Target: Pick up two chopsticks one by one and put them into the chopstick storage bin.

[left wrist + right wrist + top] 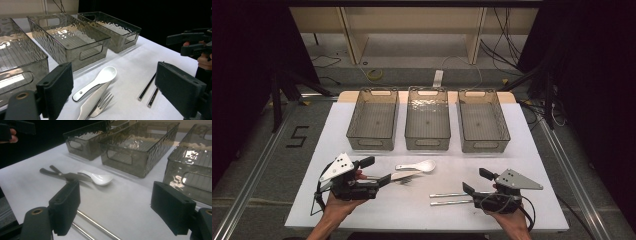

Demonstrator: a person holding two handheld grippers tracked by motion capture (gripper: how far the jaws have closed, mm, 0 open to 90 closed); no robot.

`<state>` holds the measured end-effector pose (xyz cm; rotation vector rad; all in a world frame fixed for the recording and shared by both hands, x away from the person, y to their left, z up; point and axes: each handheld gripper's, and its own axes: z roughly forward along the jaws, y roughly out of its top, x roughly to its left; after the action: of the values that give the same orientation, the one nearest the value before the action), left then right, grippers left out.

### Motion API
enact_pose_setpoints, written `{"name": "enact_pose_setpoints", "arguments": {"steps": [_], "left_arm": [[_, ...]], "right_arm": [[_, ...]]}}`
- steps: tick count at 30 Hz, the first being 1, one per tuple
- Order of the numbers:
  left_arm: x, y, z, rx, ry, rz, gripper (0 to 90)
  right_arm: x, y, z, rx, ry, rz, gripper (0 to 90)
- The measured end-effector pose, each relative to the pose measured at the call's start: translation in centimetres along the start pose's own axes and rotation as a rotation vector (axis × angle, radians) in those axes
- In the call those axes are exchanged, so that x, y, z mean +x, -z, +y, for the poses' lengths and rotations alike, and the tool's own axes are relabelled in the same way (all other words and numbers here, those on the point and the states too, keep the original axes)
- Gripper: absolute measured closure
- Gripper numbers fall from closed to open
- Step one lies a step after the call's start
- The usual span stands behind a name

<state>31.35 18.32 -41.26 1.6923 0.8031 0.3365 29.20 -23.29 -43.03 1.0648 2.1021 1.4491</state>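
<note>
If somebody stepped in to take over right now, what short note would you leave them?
Left gripper: open, holding nothing, by the knife and fork.
Right gripper: open, holding nothing, beside the two metal chopsticks.
White spoon, knife and fork lie together on the white table, the knife across the fork.
The three clear bins at the far side are empty.
Done: nothing sorted yet.
Left: probably every utensil still needs to go into a bin.
</note>
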Motion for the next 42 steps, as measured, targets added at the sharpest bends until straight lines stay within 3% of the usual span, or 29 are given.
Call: {"name": "enact_pose_setpoints", "arguments": {"steps": [9, 11, 12, 13, 14, 15, 17, 19, 20, 21, 22, 23, 24, 26, 31, 32, 36, 42], "left_arm": [[0.1, -0.1, 0.0, 0.0, 0.0, 0.003, 14.5], [0.1, -0.1, 0.0, 0.0, 0.001, 0.003, 14.5], [0.1, -0.1, 0.0, 0.002, -0.001, 0.005, 14.5], [0.1, -0.1, 0.0, 0.002, 0.0, 0.009, 14.5], [0.1, -0.2, 0.0, 0.003, 0.003, 0.013, 14.5], [0.2, -0.3, 0.0, 0.009, 0.001, 0.018, 14.5], [0.2, -0.2, 0.0, 0.004, 0.006, 0.018, 14.5], [0.2, -0.2, 0.0, 0.001, 0.005, 0.018, 14.5], [0.2, -0.2, 0.0, 0.002, 0.005, 0.017, 14.5], [0.2, -0.2, 0.0, 0.005, 0.006, 0.017, 14.5], [0.2, -0.2, 0.0, 0.007, 0.002, 0.016, 14.3], [0.2, -0.2, 0.0, 0.007, 0.003, 0.016, 14.3], [0.1, -0.2, 0.0, 0.003, 0.003, 0.015, 14.4], [0.1, -0.2, 0.1, 0.002, 0.0, 0.015, 14.3], [0.1, -0.2, 0.1, 0.005, -0.003, 0.013, 14.3], [0.1, -0.2, 0.1, 0.005, -0.001, 0.014, 14.3], [0.1, -0.3, 0.1, 0.008, -0.005, 0.014, 14.3], [0.0, -0.2, 0.1, 0.009, -0.01, 0.01, 14.3]], "right_arm": [[0.2, -0.3, 0.5, 0.085, 0.058, 0.025, 24.9], [0.1, -0.7, 0.8, 0.147, 0.083, 0.051, 24.9], [0.1, -0.7, 0.8, 0.147, 0.083, 0.051, 24.9], [0.0, -0.9, 1.3, 0.202, 0.113, 0.098, 24.7], [0.0, -0.9, 1.3, 0.202, 0.113, 0.098, 24.7], [-0.1, -1.2, 1.9, 0.28, 0.159, 0.122, 24.8], [-0.2, -1.6, 2.4, 0.339, 0.203, 0.104, 25.5], [-0.3, -1.8, 2.6, 0.367, 0.207, 0.112, 25.5], [-0.4, -2.3, 3.1, 0.433, 0.237, 0.123, 25.6], [-0.4, -2.3, 3.1, 0.433, 0.237, 0.123, 25.6], [-0.2, -2.8, 3.4, 0.496, 0.276, 0.126, 25.7], [-0.2, -2.8, 3.4, 0.496, 0.276, 0.126, 25.7], [0.0, -3.2, 3.6, 0.547, 0.3, 0.131, 25.8], [0.2, -3.6, 3.7, 0.575, 0.323, 0.112, 26.8], [0.4, -4.3, 3.3, 0.642, 0.331, 0.128, 32.6], [0.5, -4.7, 3.0, 0.689, 0.332, 0.13, 33.7], [0.5, -5.1, 2.6, 0.734, 0.376, 0.176, 40.3], [0.2, -5.7, 1.9, 0.814, 0.391, 0.17, 49.9]]}}
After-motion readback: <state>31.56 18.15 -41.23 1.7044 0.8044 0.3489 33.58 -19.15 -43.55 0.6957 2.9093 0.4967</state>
